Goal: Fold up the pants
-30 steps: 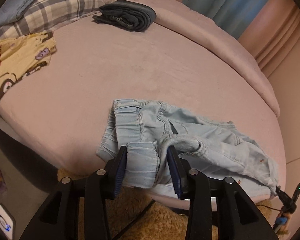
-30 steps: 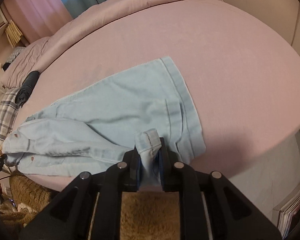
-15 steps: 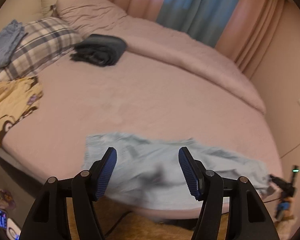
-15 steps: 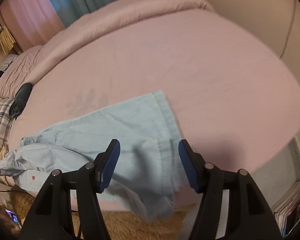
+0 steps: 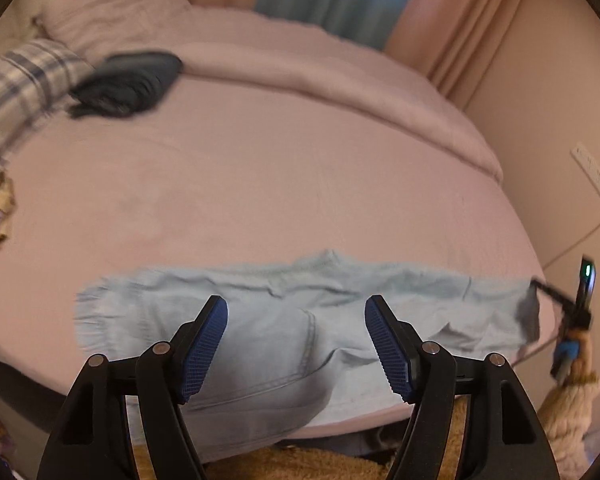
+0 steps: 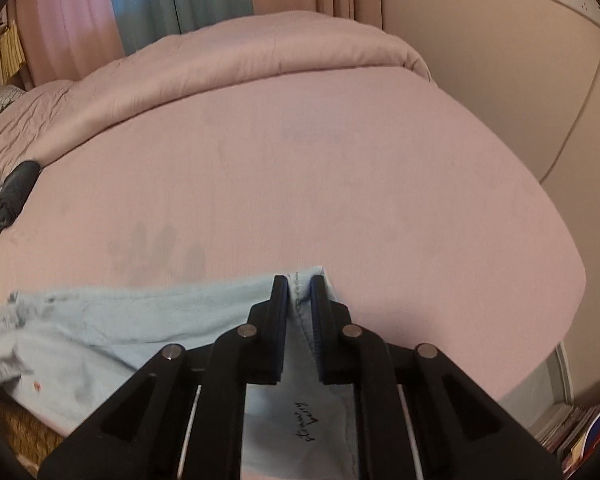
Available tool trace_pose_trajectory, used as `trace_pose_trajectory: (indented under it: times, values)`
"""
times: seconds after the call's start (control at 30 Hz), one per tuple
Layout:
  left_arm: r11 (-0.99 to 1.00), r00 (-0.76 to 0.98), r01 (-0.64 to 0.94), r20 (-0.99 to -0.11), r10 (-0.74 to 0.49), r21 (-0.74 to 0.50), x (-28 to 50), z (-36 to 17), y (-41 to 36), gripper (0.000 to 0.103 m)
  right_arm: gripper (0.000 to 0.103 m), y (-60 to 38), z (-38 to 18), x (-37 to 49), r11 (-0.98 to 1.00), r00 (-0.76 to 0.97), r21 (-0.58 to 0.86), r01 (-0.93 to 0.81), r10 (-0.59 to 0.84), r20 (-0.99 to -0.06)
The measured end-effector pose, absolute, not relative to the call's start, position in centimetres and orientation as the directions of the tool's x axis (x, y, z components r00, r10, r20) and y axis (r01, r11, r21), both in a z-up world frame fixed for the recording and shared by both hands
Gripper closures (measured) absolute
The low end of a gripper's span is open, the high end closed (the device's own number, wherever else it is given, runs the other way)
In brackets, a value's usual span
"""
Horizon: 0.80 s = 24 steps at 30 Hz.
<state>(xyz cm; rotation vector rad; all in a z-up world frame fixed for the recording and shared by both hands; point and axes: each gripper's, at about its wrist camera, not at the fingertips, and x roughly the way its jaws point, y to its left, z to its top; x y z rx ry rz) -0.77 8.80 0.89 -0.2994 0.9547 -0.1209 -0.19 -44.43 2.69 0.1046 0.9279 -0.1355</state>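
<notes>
The right gripper (image 6: 300, 290) pinches an edge of the pale pants (image 5: 260, 344) at the bed's (image 5: 260, 184) near edge while the left gripper (image 5: 296, 320) hangs open above them, so folding looks barely begun, the cloth rumpled

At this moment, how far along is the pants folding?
Early. Done: the light blue pants lie spread along the near edge of the pink bed, partly overhanging it. In hand: the right tongs are shut on a stitched edge of the fabric; the left tongs hang open over the pants, holding nothing. Left: no neat fold shows yet; the cloth is still wrinkled.
</notes>
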Motion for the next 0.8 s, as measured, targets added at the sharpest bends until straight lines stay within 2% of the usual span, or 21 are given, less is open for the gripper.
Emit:
trace_pose_trajectory:
  times: [0.23,0.3,0.37,0.4,0.57,0.7,0.73,0.8]
  values:
    - [0.973,0.379,-0.068,-0.908,-0.178,-0.219,1.3,-6.9,6.2,0.032,0.087,-45.2,-3.5,3.8,0.979,0.503,0.053,0.196,-0.054,-0.863]
    - [0.978,0.381,-0.065,-0.911,-0.160,-0.199,0.9,-8.1,6.2,0.032,0.078,-45.4,-2.9,3.0,0.978,0.538,0.097,0.187,-0.019,-0.842]
    - [0.977,0.413,-0.069,-0.898,-0.154,-0.199,0.2,-8.1,6.2,0.032,0.039,-46.3,-2.4,1.7,0.966,0.546,0.147,0.212,0.008,-0.838]
    - [0.976,0.425,-0.076,-0.892,-0.152,-0.203,-0.3,-8.1,6.2,0.032,0.037,-47.1,-1.6,0.5,0.951,0.552,0.175,0.256,0.005,-0.834]
    - [0.973,0.433,-0.089,-0.888,-0.156,-0.214,-2.5,-7.8,6.3,0.032,0.039,-48.7,1.5,-5.5,0.890,0.612,0.250,0.380,-0.040,-0.790]
    - [0.950,0.458,-0.117,-0.865,-0.206,-0.288,-4.3,-7.2,7.8,0.032,0.038,-49.0,1.1,-9.3,0.840,0.607,0.295,0.455,-0.050,-0.793]
    - [0.944,0.464,-0.131,-0.860,-0.213,-0.304,-4.6,-7.0,8.7,0.032,0.040,-49.0,0.5,-9.8,0.828,0.610,0.316,0.463,-0.039,-0.792]
    - [0.924,0.471,-0.151,-0.847,-0.244,-0.350,-5.6,-6.7,10.1,0.032,0.053,-48.4,-1.2,-9.9,0.802,0.607,0.362,0.475,-0.002,-0.794]
